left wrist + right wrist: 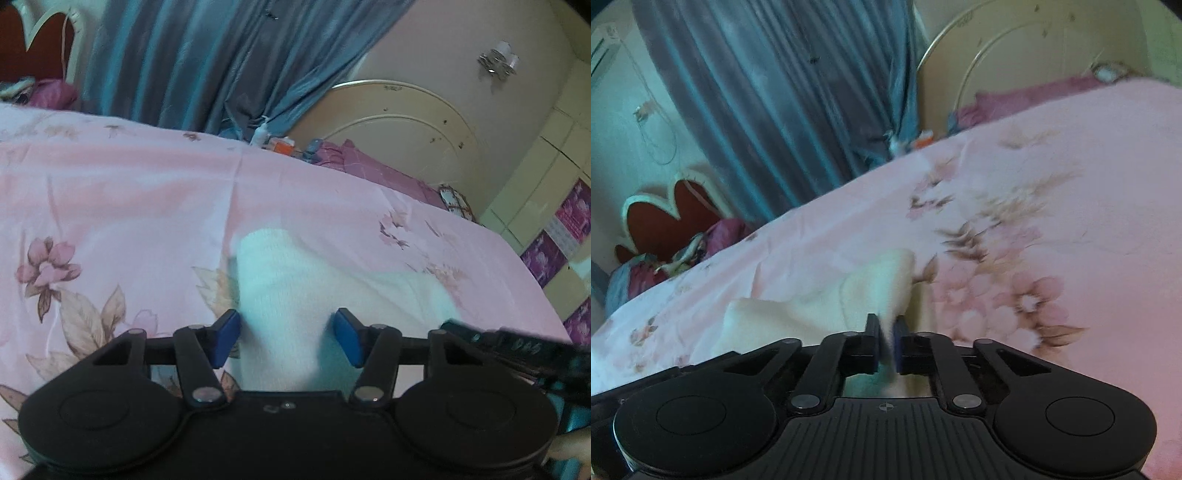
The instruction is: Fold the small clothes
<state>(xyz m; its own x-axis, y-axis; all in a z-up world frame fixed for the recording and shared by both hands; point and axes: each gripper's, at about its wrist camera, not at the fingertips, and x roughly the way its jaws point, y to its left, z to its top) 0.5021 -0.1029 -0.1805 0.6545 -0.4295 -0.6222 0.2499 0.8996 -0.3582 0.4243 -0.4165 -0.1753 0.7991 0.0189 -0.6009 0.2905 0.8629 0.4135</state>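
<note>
a pink floral bedsheet (129, 192) fills the middle of both views. blue-grey curtains (207, 55) hang at the top, a cream arched headboard (399, 122) sits upper right, with purple pillows (369, 166) below it.

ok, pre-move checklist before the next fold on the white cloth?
1. Right gripper shut on the white cloth: ok, fabric pinched between the fingers.
2. Left gripper open: ok, fingers apart over the cloth.
3. Left fingers gripping the cloth: not ok, nothing pinched.
4. Cloth lying flat on the pink bedsheet: not ok, the pinched part is lifted and bunched.
5. Cloth outline and corners: cannot tell, blurred.
6. Right gripper beside the left one: ok, apart.
</note>
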